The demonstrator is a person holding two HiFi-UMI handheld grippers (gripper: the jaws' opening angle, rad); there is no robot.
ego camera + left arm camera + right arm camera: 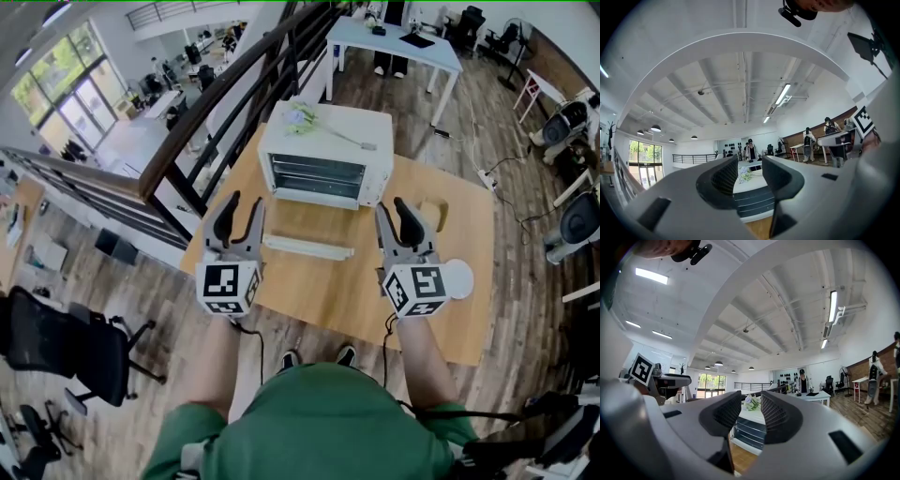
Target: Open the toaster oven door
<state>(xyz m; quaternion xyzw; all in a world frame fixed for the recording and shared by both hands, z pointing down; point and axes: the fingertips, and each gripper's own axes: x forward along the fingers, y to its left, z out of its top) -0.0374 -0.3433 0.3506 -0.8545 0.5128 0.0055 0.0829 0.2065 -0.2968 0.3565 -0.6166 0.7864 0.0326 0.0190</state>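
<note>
The person's green shirt fills the bottom. The grey left gripper and right gripper hover with their jaws apart and empty, near the white boxy toaster oven on the wooden table. Its glass door looks folded down.

Green shirt; left tool and right tool white, black-padded, with marker cubes, black cables.

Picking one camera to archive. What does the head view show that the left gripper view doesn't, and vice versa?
Only the head view: the white disc, the person's green top and the black office chair. Only the left gripper view: the ceiling with its strip lights. Both: the toaster oven with flowers on top, and the left gripper, jaws apart with nothing between them.
</note>
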